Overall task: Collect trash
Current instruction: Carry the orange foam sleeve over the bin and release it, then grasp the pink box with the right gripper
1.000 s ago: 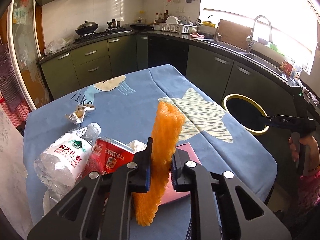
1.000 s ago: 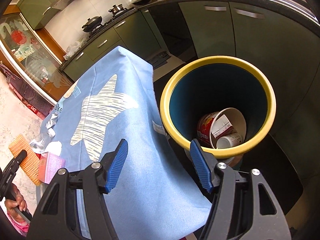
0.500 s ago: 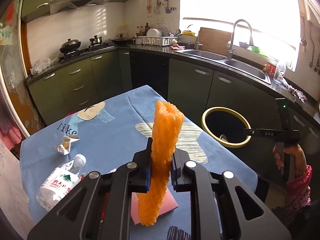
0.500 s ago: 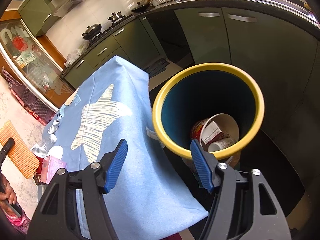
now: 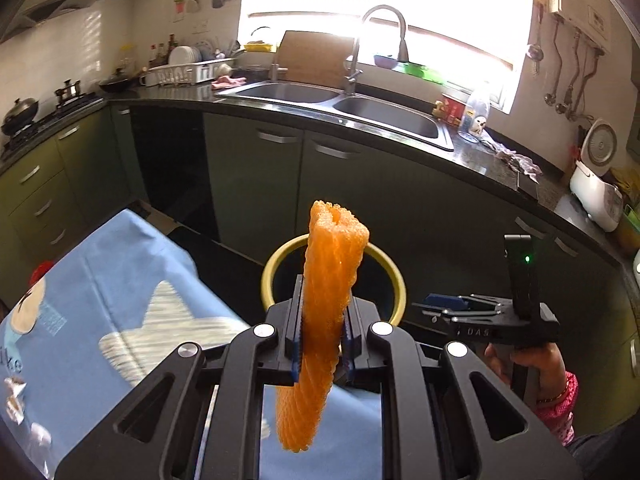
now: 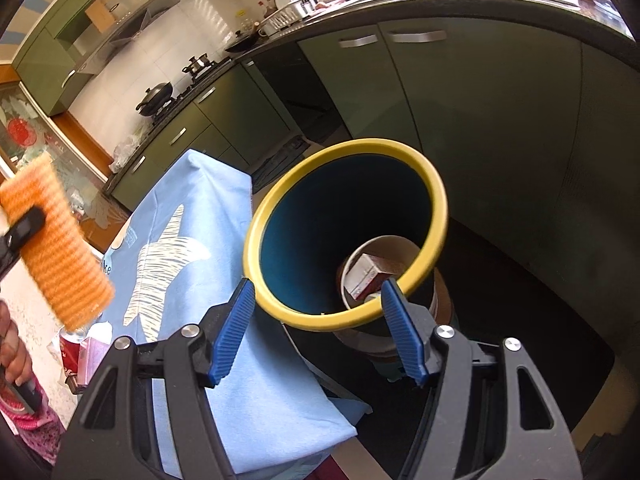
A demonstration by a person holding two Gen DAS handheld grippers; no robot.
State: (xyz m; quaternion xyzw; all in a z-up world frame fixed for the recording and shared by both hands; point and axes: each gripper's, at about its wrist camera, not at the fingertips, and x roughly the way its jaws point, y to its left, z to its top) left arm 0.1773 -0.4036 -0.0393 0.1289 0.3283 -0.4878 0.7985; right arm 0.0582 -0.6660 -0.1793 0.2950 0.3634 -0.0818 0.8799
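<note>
My left gripper (image 5: pixel 320 340) is shut on an orange foam net sleeve (image 5: pixel 324 320), held upright in the air above the table's edge; it also shows in the right wrist view (image 6: pixel 60 248). Behind the sleeve stands the yellow-rimmed trash bin (image 5: pixel 394 276). In the right wrist view the bin (image 6: pixel 344 316) sits beside the table, with a paper cup (image 6: pixel 400 244) and a small carton (image 6: pixel 366 276) inside. My right gripper (image 6: pixel 318 332) is open and empty, just above the bin's near rim. It shows in the left wrist view (image 5: pixel 444 306) to the right of the bin.
The table with a blue cloth (image 5: pixel 120 300) is on the left, with a crumpled wrapper (image 5: pixel 12 396) on it. A red can (image 6: pixel 70 354) and a pink packet (image 6: pixel 94 354) lie at the table's end. Green cabinets (image 5: pixel 256 176) and a sink counter (image 5: pixel 340 100) stand behind the bin.
My left gripper has lifted the orange sleeve off the table and swung it right, toward the bin. My right gripper has stayed open near the bin rim, shifting slightly.
</note>
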